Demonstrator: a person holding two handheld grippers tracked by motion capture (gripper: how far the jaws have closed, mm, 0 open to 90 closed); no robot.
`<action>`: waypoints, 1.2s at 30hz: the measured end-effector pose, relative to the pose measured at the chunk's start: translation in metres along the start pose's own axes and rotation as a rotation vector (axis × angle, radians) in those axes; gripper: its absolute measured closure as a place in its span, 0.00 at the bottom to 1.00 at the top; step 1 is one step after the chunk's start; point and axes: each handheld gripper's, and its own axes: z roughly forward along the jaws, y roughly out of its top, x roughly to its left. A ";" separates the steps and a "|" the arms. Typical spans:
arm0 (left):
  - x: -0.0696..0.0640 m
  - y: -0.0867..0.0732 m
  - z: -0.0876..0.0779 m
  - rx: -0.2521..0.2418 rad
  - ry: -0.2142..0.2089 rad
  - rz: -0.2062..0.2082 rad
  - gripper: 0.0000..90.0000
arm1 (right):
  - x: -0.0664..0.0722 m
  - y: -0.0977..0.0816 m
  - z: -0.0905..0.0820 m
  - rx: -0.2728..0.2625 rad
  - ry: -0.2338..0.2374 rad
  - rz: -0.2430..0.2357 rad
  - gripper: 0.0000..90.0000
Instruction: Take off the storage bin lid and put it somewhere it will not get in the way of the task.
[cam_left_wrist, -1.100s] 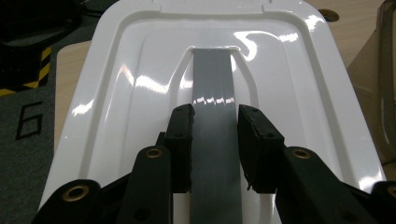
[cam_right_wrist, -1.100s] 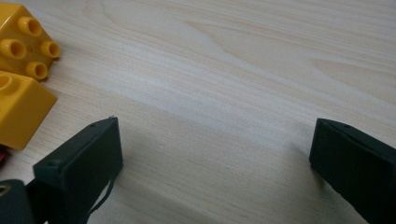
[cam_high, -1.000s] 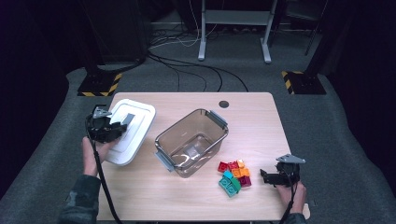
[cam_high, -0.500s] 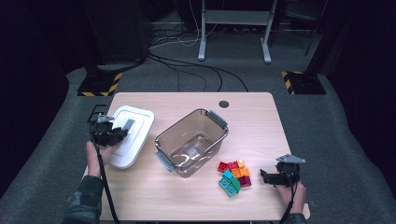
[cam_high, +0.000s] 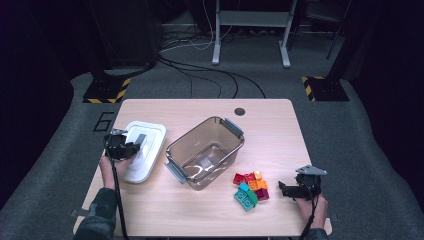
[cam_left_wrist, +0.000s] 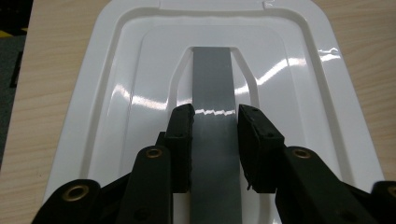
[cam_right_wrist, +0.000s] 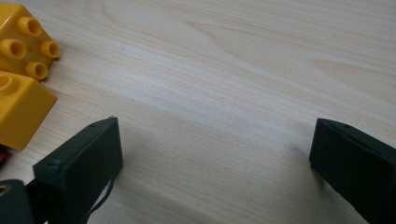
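Your white lid (cam_high: 145, 150), grey handle strip (cam_left_wrist: 212, 121) up, lies flat at the tabletop's (cam_high: 200, 215) left edge.

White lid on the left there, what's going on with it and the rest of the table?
A person's left tool is shut on the grey handle strip of the white lid, which lies on the table beside the clear container. The right tool rests open on the table next to a heap of coloured blocks.

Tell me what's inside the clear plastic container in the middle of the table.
The container looks empty: the table's wood shows through its clear bottom. The toy bricks lie outside, beside it on the table. The white lid lies apart; whatever is under it is hidden.
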 end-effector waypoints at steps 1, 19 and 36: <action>0.000 0.000 0.000 0.000 0.000 0.000 0.74 | 0.000 0.000 0.000 0.000 0.000 0.000 0.02; 0.008 -0.012 0.035 0.064 0.091 -0.097 0.74 | 0.000 0.000 0.000 0.001 0.001 0.001 0.02; -0.012 -0.030 -0.002 -0.036 0.054 -0.049 0.06 | 0.000 0.000 0.000 0.001 0.001 0.000 0.02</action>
